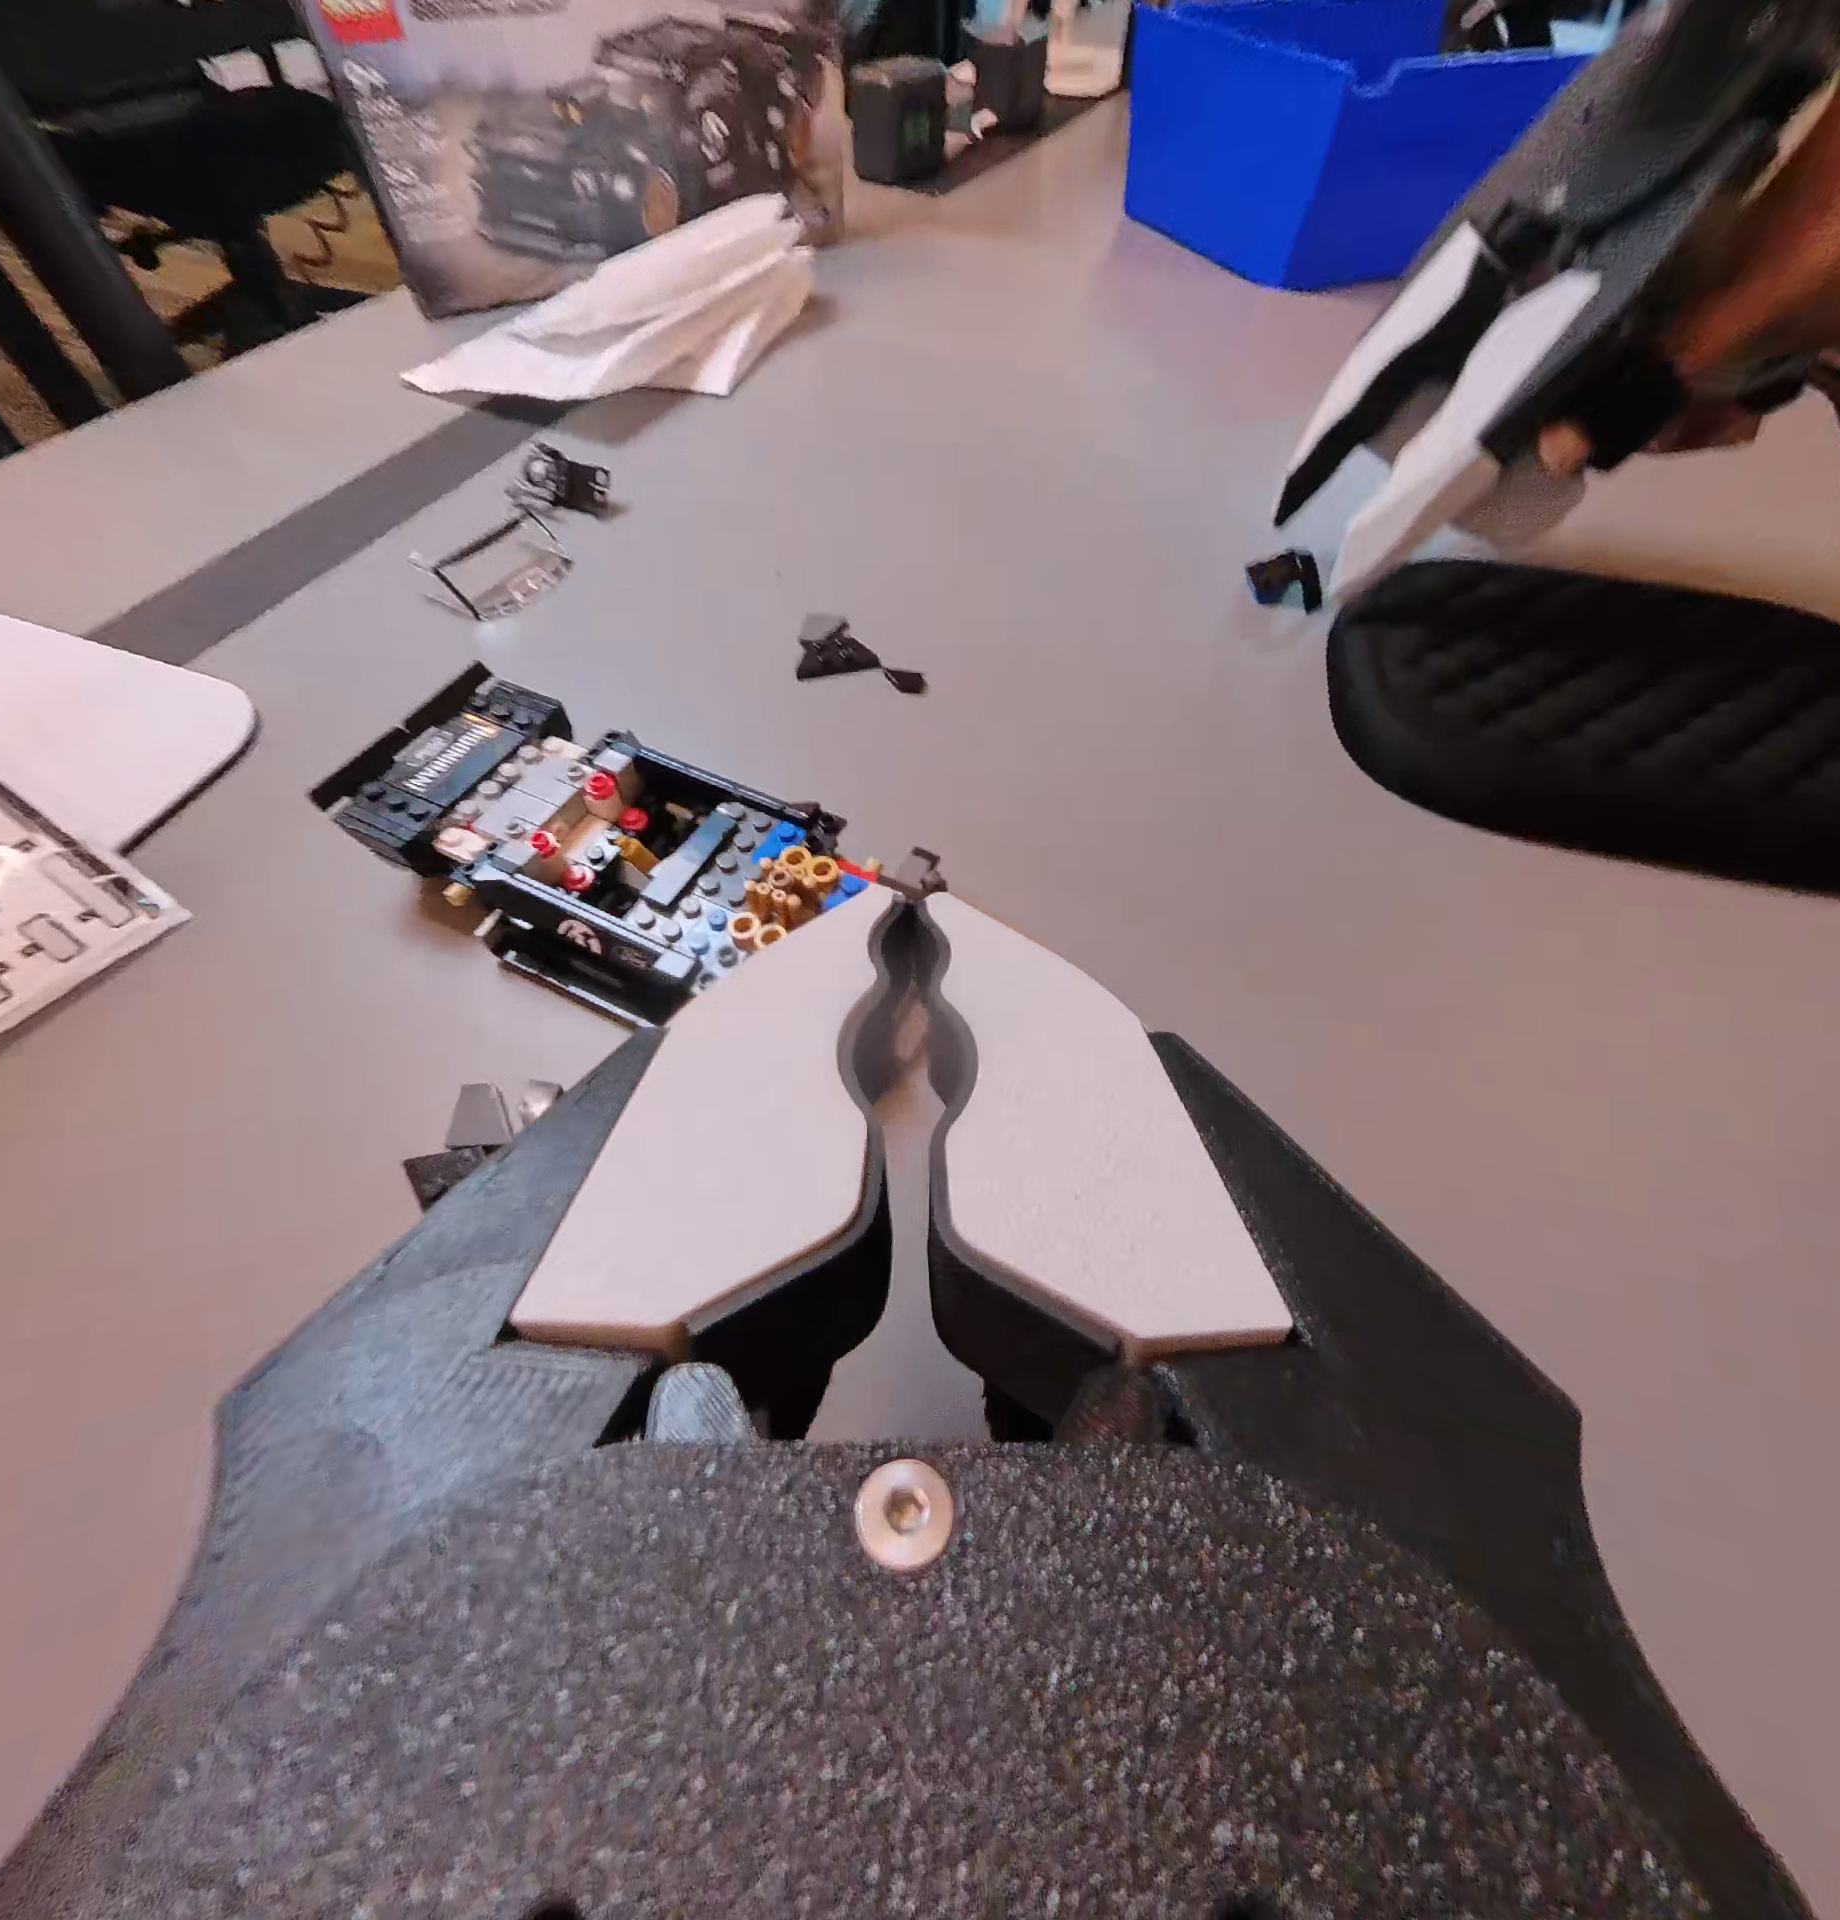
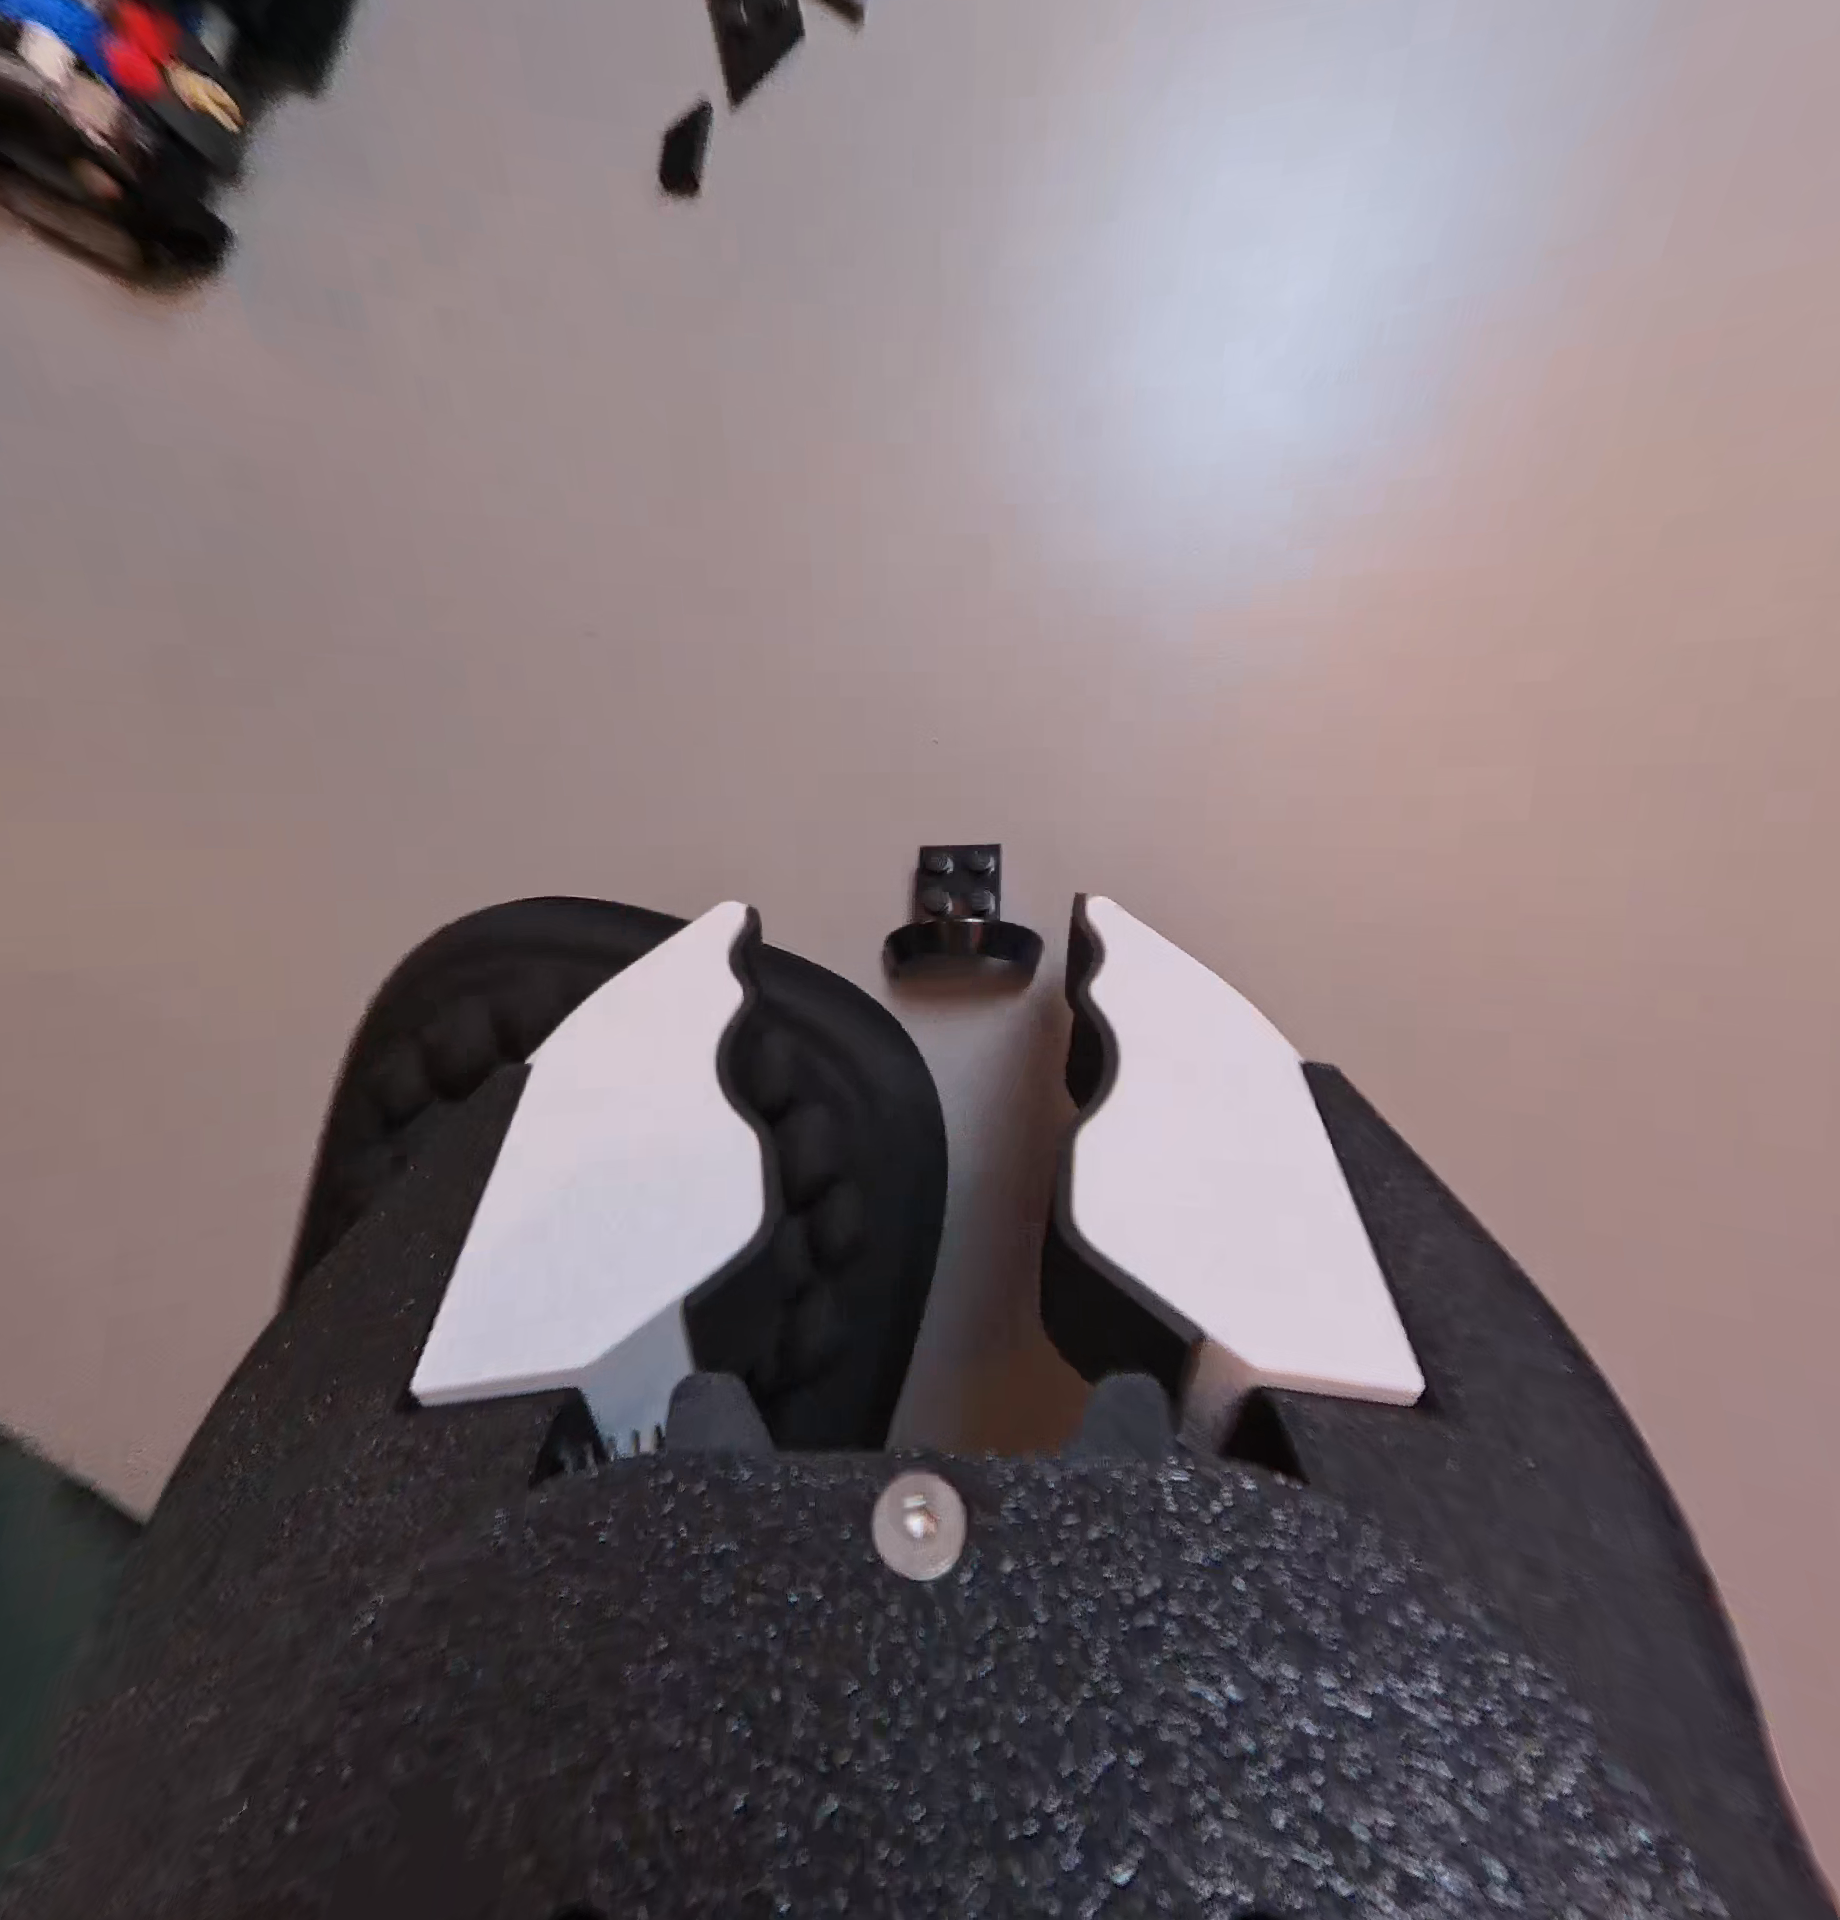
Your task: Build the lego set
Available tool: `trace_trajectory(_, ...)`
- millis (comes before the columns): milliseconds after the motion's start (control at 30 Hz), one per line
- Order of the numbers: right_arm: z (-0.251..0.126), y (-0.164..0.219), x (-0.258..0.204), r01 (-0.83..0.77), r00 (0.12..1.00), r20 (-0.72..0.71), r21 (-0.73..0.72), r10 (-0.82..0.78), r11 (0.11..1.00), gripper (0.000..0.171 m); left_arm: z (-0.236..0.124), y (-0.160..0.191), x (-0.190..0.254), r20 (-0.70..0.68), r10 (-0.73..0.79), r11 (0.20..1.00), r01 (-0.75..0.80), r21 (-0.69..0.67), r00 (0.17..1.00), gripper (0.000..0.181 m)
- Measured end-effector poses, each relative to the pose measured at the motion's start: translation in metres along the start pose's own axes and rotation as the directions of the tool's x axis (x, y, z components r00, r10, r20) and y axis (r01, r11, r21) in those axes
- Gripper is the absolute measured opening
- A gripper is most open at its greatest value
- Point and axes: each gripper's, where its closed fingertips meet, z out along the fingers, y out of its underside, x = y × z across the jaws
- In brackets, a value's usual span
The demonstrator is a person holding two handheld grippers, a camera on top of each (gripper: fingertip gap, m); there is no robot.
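Observation:
The partly built black lego car (image 1: 583, 842) lies on the grey table (image 1: 1051, 468), with grey, blue, red and tan pieces showing inside. My left gripper (image 1: 911, 906) is shut on a small black piece (image 1: 921, 873) just right of the car's near end. My right gripper (image 2: 911, 925) is open, tips down at the table. A small black studded piece with a curved part (image 2: 957, 914) lies between its tips. In the left wrist view the right gripper (image 1: 1316, 551) stands far right over that piece (image 1: 1285, 580). The car is blurred in the right wrist view (image 2: 85, 125).
A black padded oval (image 1: 1622, 717) lies beside the right gripper. Loose black wedge pieces (image 1: 843, 655), a clear windscreen piece (image 1: 500, 577) and dark pieces (image 1: 469, 1132) lie around the car. The set's box (image 1: 583, 135), a white bag (image 1: 635, 312), a blue bin (image 1: 1311, 156) and the instruction booklet (image 1: 43, 914) ring the area. The tips of one gripper are about 25 cm away from the tips of the other. The black padded oval (image 1: 1622, 717) is about 10 cm from my right fingertips and 25 cm from my left.

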Motion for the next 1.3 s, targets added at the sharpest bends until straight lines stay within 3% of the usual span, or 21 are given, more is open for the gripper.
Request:
trace_trajectory(100, 0.009, 0.003, 0.005, 0.02, 0.999, -0.049, -0.038, -0.022, 0.999, 0.054, -0.005, -0.007, -0.008, 0.084, -0.028, 0.999, 0.025, 0.039, 0.996, 0.027)
trace_trajectory(233, 0.013, 0.006, 0.008, 0.054, 0.996, -0.063, -0.031, -0.056, 0.998, 0.029, -0.017, -0.007, -0.02, 0.191, -0.047, 0.997, 0.035, 0.063, 0.98, 0.051)
trace_trajectory(367, 0.013, -0.002, 0.0, 0.167, 0.986, -0.032, 0.04, -0.166, 0.985, 0.017, -0.024, -0.002, -0.023, 0.231, -0.067, 0.997, 0.054, 0.063, 0.971, 0.052)
trace_trajectory(500, 0.017, -0.03, -0.028, 0.321, 0.943, 0.029, 0.183, -0.332, 0.929, 0.017, -0.023, 0.008, -0.023, 0.238, -0.059, 0.998, 0.053, 0.032, 0.969, 0.049)
trace_trajectory(833, 0.049, -0.094, -0.13, 0.615, 0.693, 0.184, 0.354, -0.697, 0.704, 0.017, -0.008, 0.026, -0.014, 0.201, 0.006, 0.999, 0.004, -0.05, 0.98, 0.045)
trace_trajectory(1033, 0.069, -0.086, -0.154, 0.687, 0.585, 0.273, 0.334, -0.763, 0.646, 0.017, -0.002, 0.035, -0.01, 0.168, 0.026, 0.996, -0.012, -0.085, 0.985, 0.042)
trace_trajectory(1300, 0.071, -0.081, -0.151, 0.668, 0.599, 0.293, 0.331, -0.745, 0.667, 0.034, 0.001, 0.035, -0.016, 0.151, -0.03, 0.997, 0.04, -0.065, 0.988, 0.04)
